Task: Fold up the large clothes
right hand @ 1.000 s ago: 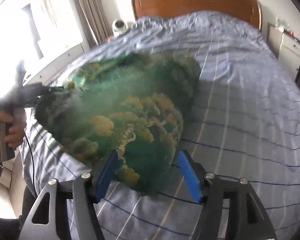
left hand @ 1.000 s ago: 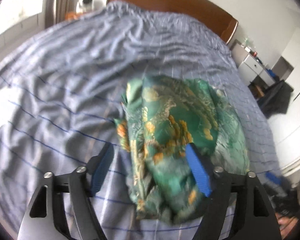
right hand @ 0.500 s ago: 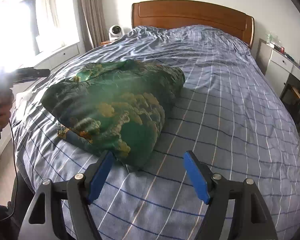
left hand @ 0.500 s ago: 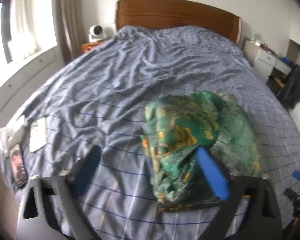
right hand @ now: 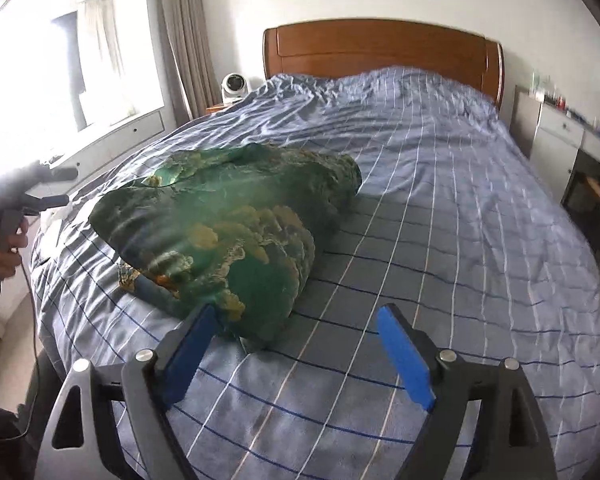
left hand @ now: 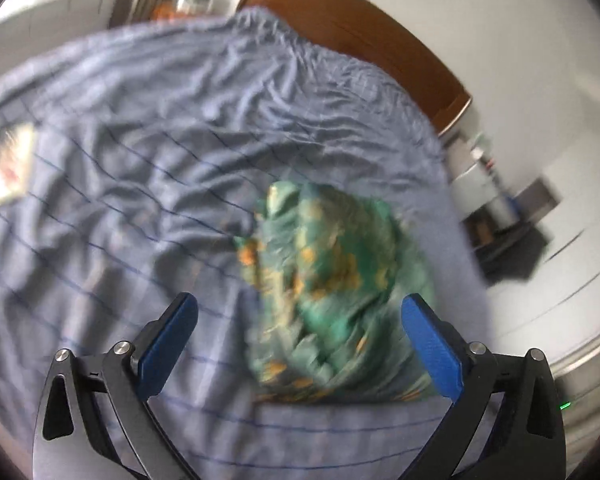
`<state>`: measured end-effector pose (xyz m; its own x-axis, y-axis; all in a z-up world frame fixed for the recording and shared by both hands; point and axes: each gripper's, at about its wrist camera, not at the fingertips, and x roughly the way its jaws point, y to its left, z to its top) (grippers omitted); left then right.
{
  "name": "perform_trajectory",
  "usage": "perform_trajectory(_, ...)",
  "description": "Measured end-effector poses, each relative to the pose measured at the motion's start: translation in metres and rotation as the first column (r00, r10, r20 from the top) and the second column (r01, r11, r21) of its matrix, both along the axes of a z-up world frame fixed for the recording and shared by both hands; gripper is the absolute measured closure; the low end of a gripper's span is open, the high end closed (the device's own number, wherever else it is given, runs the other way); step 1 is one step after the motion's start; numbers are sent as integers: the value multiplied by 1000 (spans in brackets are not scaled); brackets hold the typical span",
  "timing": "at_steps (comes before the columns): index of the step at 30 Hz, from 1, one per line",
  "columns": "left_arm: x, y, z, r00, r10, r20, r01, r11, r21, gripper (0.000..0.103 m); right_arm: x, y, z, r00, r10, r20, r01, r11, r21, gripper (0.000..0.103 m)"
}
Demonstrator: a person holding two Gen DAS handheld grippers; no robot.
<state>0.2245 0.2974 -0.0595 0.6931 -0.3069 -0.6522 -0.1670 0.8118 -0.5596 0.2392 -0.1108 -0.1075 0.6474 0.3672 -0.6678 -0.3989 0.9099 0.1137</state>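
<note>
Right wrist: green garment [right hand: 236, 236] folded on bed [right hand: 440, 240] — untouched.

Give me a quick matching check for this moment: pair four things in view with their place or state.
Things:
1. green garment
2. left claw
3. headboard
4. small white fan

Places or states:
A. beside the bed, near the curtain
B. wooden, at the bed's far end
C. open, nothing between its pads
D. folded bundle lying on the striped bedsheet

Pairs: 1-D, 2-C, 3-B, 4-A

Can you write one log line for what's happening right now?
left gripper: open, empty | right gripper: open, empty | green garment: folded bundle on bed
</note>
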Motion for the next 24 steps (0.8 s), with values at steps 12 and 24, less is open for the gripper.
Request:
perform_trajectory(12,89,-26,-133,958,-216,-188,154,942,-298,0,111,-8,-48,953,22,-303,78,946,315,18)
perform_trajectory(24,112,-48,-166,933,-294,-207,201,904,-377,1,184,26,-142,852,252,-459,71,814,577,7)
